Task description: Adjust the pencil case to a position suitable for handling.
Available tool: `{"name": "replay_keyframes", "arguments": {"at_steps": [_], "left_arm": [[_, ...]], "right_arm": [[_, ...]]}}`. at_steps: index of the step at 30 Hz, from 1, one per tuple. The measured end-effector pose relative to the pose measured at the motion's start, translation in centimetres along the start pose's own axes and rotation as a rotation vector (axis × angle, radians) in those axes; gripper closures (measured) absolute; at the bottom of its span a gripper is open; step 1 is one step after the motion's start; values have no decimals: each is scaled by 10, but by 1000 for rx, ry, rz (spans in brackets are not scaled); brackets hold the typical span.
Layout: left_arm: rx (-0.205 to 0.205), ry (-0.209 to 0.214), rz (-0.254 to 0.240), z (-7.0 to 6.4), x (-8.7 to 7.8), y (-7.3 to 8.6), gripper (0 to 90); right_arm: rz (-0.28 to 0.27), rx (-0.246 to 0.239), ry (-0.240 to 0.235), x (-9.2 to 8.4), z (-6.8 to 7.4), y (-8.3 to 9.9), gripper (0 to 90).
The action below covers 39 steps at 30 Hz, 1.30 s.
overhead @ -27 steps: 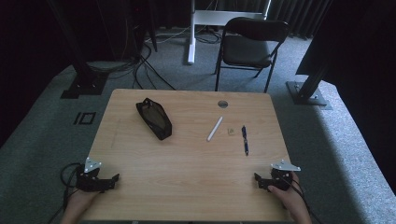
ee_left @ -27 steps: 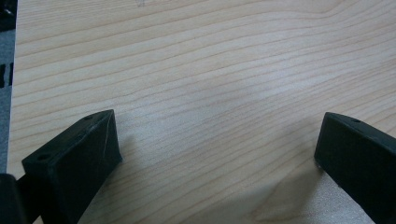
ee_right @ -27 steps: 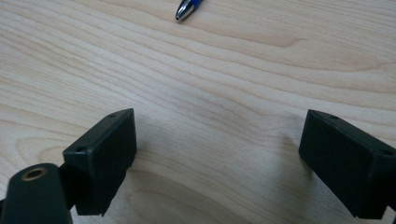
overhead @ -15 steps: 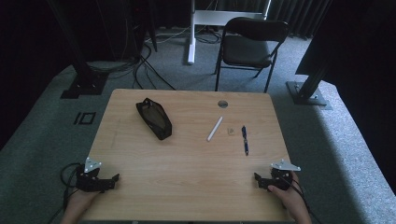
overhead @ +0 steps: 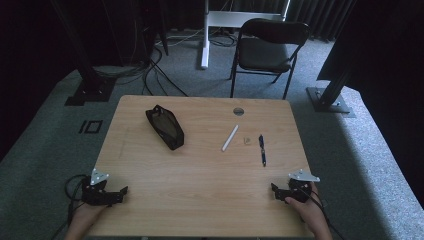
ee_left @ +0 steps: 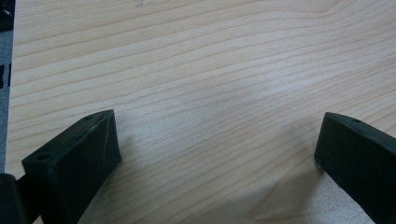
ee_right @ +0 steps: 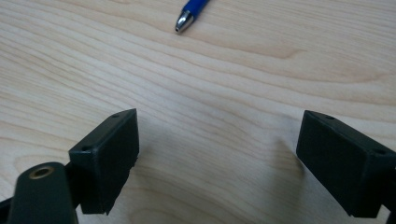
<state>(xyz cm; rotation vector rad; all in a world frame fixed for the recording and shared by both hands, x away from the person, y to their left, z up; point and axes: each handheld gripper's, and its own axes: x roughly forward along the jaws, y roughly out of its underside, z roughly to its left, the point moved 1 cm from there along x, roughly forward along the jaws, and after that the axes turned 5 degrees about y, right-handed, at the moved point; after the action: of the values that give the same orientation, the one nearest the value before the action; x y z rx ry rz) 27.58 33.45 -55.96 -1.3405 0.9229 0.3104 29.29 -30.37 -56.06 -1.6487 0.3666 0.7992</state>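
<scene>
Pen [overhead: 262, 149] lies beyond the right gripper [overhead: 278, 189]; both grippers' fingers [ee_left: 74, 158] spread wide, empty.

On the table [overhead: 200, 175] a pouch [overhead: 165, 127] is laid left of a stick [overhead: 230, 138], with a pen [overhead: 262, 149] at the right (a small scrap [overhead: 245, 141] between them); a chair [overhead: 265, 52] is set behind.

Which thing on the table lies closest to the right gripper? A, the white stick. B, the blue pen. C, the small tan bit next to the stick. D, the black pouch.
B: in the high view the blue pen lies just ahead of the right gripper, nearer than the white stick, the small tan bit or the black pouch, and its tip shows just beyond the open jaws in the right gripper view.
</scene>
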Motion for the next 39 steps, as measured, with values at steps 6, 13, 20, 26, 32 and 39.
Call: {"name": "replay_keyframes", "arguments": {"at_steps": [6,13,20,26,32,39], "left_arm": [[3,1,1,0,0,0,1],[3,2,1,0,0,0,1],[3,2,1,0,0,0,1],[3,2,1,0,0,0,1],[3,2,1,0,0,0,1],[3,2,1,0,0,0,2]], "right_arm": [[-15,7,-11,0,3,-6,127],[-25,-9,-18,2,10,-14,129],[-49,-16,-33,2,19,-25,130],[-64,-23,-45,3,25,-34,130],[-74,-37,-63,6,33,-40,131],[-90,-51,-85,8,42,-48,133]]}}
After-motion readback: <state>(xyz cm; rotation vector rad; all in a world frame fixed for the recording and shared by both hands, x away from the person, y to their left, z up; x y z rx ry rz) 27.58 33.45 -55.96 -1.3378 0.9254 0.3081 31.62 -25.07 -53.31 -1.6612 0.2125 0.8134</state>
